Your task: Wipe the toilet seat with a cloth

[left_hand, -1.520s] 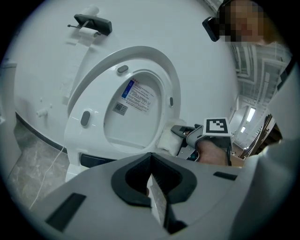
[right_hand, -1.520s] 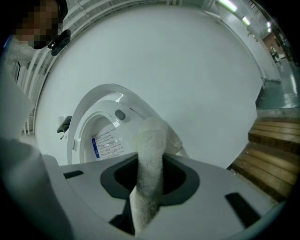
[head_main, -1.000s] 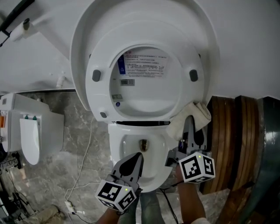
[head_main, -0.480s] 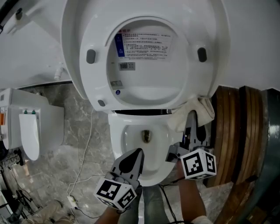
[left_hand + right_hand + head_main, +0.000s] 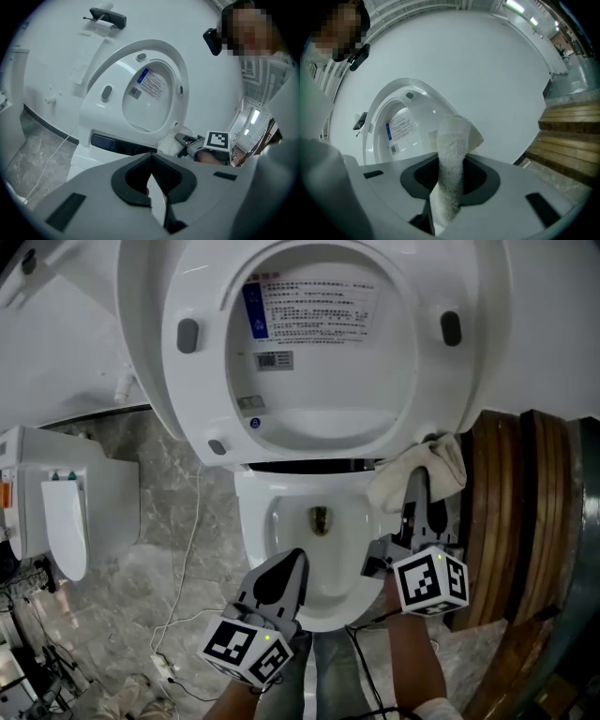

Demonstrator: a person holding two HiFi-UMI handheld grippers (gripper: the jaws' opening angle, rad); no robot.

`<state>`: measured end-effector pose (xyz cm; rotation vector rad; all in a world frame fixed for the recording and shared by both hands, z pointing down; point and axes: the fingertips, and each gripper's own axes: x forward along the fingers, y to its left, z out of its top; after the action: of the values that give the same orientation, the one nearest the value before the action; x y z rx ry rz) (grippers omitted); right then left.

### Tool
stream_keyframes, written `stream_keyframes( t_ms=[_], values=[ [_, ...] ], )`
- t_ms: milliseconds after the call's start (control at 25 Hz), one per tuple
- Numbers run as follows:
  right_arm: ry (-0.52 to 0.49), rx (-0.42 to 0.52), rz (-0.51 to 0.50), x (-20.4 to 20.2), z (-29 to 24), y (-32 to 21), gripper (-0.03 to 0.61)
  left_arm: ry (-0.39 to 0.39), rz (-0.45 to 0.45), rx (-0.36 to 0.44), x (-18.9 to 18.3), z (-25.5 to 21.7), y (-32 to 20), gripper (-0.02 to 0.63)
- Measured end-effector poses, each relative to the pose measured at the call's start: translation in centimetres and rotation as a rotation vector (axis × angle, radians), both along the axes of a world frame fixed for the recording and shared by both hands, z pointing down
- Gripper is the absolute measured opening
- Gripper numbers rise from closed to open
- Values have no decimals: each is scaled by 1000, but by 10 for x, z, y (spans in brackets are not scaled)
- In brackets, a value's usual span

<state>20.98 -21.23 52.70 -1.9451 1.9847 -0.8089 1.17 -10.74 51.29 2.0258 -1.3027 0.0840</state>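
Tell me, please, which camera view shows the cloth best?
The right gripper view: the cloth fills the centre, pinched between the jaws. The head view shows it smaller; the left gripper view, only a pale scrap.

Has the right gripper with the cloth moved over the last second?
Yes. Measured against the right bumper on the raised seat, the right gripper and its cloth now sit lower, nearer the bowl.
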Motion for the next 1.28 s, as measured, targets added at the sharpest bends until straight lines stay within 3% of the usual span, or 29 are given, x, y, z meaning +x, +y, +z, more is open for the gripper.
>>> stream_keyframes(
  t_ms=[360, 1000, 1280],
  values=[
    [86, -110, -10, -10, 32, 8, 100, 14, 2, -14, -6, 7, 2, -5],
    [153, -98, -35, -68, 44, 9, 101, 37, -50, -14, -56, 9, 17, -5],
    [176, -115, -96, -112, 56, 11, 101, 44, -101, -13, -87, 10, 23, -5]
  ],
)
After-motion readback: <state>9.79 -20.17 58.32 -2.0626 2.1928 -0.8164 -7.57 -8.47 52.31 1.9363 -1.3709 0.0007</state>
